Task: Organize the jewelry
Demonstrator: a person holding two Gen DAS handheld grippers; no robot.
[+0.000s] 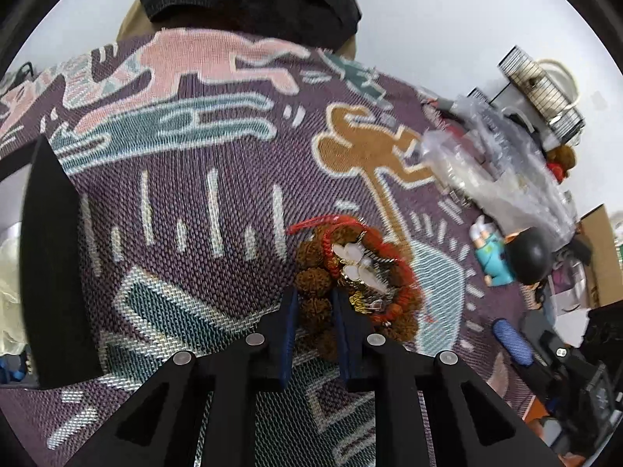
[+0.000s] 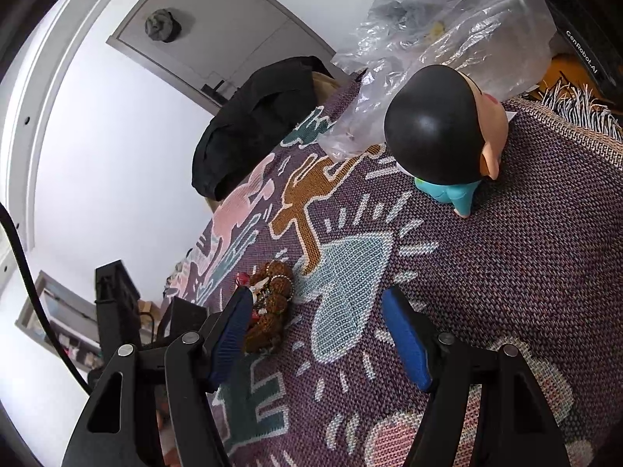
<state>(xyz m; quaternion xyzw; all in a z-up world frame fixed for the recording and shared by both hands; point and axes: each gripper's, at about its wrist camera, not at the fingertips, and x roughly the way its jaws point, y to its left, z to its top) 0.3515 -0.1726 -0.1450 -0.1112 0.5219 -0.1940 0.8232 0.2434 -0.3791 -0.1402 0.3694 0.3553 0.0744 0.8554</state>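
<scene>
Resting on the purple woven patterned cloth (image 1: 175, 202), the brown seed-bead bracelet (image 1: 311, 284) lies among a jewelry heap. Left gripper (image 1: 315, 303) pads clench one bead. Right gripper (image 2: 315, 334) jaws stand released, empty.

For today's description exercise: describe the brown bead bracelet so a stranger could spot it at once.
Find the patterned woven blanket. Near its pale blue shape lies a jewelry pile. The brown bead bracelet is its chunky, rough, walnut-like string, unlike the thin red cord bracelet beside it.
</scene>
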